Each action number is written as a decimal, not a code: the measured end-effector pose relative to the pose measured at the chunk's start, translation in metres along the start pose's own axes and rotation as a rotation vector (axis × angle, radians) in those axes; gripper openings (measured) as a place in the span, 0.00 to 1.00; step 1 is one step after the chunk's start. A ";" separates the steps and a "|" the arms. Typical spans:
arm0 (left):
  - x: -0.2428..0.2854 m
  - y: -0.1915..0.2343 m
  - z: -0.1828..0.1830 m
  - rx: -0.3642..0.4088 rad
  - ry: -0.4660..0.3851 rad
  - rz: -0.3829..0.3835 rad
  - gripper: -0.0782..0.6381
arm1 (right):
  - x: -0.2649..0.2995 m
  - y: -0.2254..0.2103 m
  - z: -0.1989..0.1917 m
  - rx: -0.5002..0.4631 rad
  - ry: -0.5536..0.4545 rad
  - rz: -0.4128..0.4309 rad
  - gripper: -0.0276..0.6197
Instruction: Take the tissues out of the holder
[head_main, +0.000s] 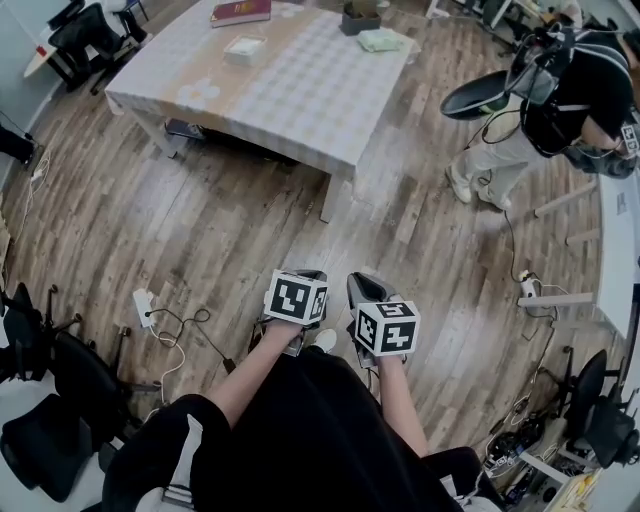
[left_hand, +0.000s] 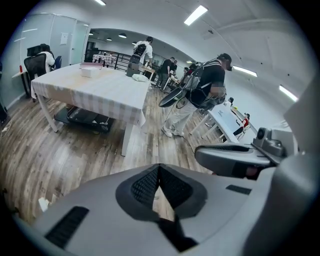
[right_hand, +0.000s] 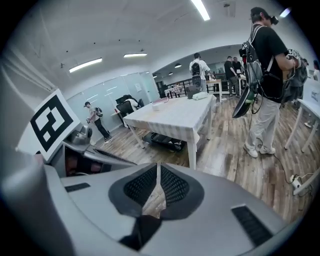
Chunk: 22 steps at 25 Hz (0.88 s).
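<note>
Your black top (head_main: 300, 440) fills the bottom edge of the head view, with both forearms reaching out from it.

- Left gripper (head_main: 308, 273): held over the wood-plank floor (head_main: 200, 220), angled downward. Its marker cube (head_main: 296, 297) faces up. In the left gripper view the 2 ribbed pads (left_hand: 145, 185) meet at their tips. Clenched, nothing between them; only floor shows through the slit below the tips.
- Right gripper (head_main: 362, 283): just beside the left one, with its own cube (head_main: 387, 327) on top and the same downward tilt. The right gripper view shows its jaws drawn together too, nothing caught in them.
- Table (head_main: 330, 110): well apart from both grippers, at the far side of the floor, under a pale checked cloth.
- Tissue holder (head_main: 244, 50): a white box on the table, toward its far-left edge, apart from the other things there. Neither gripper is near it.
- Red book (head_main: 240, 11): at the table's far edge, beyond the holder.
- Pale green bundle (head_main: 385, 40): near the table's far-right corner.
- Another person (head_main: 560, 90) in dark clothes stands off the table's right edge.
- White power strip (head_main: 143, 303) with a cable lies on the floor, left of your grippers.
</note>
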<state>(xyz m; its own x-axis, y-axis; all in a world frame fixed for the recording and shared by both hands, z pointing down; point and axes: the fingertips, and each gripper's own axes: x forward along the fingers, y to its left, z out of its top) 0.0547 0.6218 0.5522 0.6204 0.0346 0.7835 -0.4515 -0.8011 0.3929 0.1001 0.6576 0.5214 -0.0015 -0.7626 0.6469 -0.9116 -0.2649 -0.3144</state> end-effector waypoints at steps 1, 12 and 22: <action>0.001 -0.004 -0.001 -0.001 -0.006 0.000 0.11 | -0.003 -0.002 0.000 -0.004 -0.007 0.003 0.07; 0.004 -0.035 0.000 0.007 -0.050 0.015 0.11 | -0.024 -0.011 0.002 -0.054 -0.038 0.045 0.18; 0.015 -0.020 0.023 -0.018 -0.038 0.027 0.11 | 0.000 -0.023 0.028 -0.067 -0.017 0.053 0.19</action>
<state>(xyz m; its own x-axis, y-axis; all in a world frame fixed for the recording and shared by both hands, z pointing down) 0.0876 0.6244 0.5450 0.6317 -0.0099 0.7751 -0.4798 -0.7904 0.3809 0.1322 0.6468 0.5093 -0.0444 -0.7848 0.6182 -0.9357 -0.1841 -0.3009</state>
